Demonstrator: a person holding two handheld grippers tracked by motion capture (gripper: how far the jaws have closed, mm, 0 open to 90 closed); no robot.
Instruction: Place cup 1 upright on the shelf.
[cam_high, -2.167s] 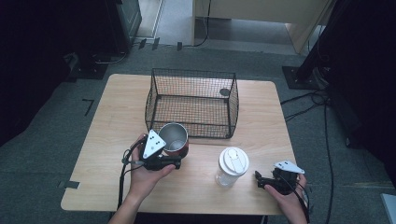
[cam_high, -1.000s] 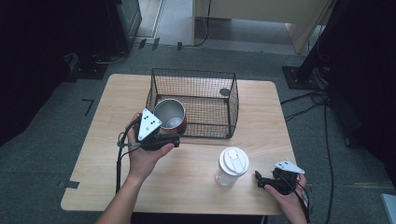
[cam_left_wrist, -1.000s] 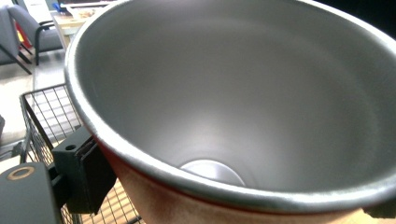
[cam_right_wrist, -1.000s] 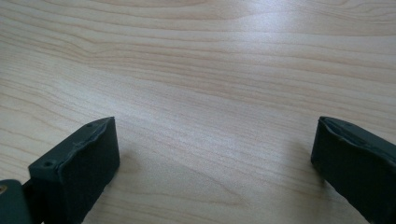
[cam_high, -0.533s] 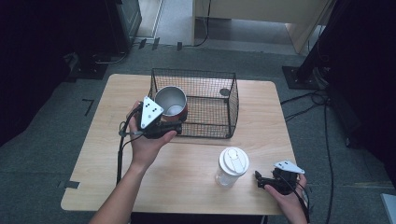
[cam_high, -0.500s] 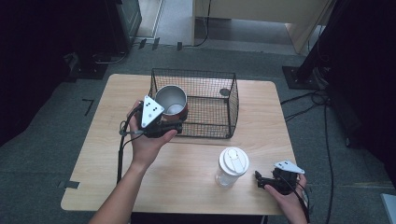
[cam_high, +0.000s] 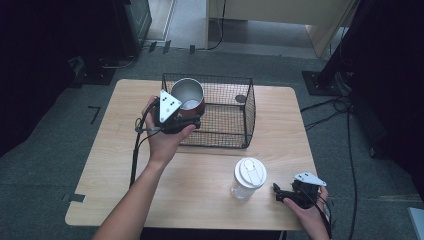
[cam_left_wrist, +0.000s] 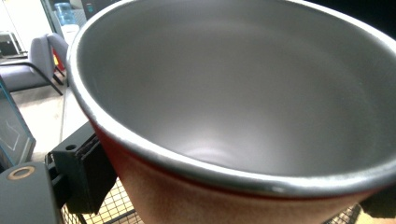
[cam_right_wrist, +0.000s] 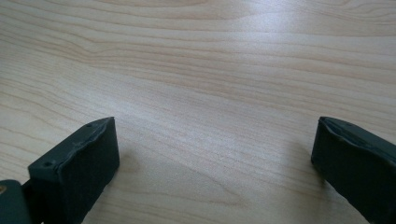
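Observation:
A red cup (cam_high: 187, 95) with a bare steel inside is held in the air over the near left corner of the black wire basket (cam_high: 220, 131). My left gripper (cam_high: 192, 116) is shut on the cup's lower wall. In the left gripper view the empty cup (cam_left_wrist: 233, 93) sits tilted between the two jaws of the left gripper (cam_left_wrist: 229, 196), with basket mesh below it. My right gripper (cam_high: 276, 192) rests low at the table's front right, open. Between the jaws of the right gripper (cam_right_wrist: 215, 168) there is bare wood.
A clear bottle with a white lid (cam_high: 249, 177) stands upright on the wooden table (cam_high: 200, 205), just left of the right gripper. A small dark round object (cam_high: 240, 99) lies at the basket's far right. Cables and dark stands ring the table on the floor.
My left gripper has lifted the red cup from the table in front of the basket and carried it up and away, over the basket's near left corner. The right gripper has stayed put.

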